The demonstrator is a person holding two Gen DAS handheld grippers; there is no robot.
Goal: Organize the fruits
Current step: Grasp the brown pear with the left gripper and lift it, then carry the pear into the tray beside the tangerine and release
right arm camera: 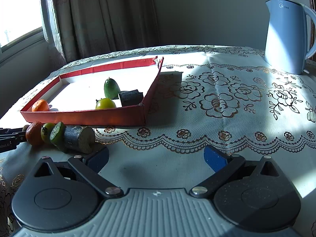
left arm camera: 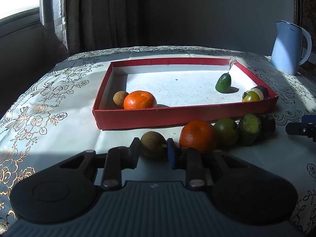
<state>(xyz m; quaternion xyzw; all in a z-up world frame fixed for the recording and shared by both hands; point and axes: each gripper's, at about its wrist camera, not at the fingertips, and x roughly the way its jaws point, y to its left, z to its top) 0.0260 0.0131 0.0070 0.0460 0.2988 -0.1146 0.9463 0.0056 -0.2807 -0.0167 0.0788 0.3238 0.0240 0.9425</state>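
Left gripper (left arm camera: 152, 151) clamps a brown longan (left arm camera: 153, 146) on the tablecloth (left arm camera: 59, 130). Right gripper (right arm camera: 156, 158) stands wide open, empty.

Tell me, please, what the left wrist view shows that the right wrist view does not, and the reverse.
Only the left wrist view shows the left gripper shut on the small brown round fruit, and a second small brown fruit beside the orange mandarin in the tray. Only the right wrist view shows the right gripper open over bare cloth, holding nothing. Both share the red cardboard tray, the pale blue kettle and the row of fruit in front of the tray.
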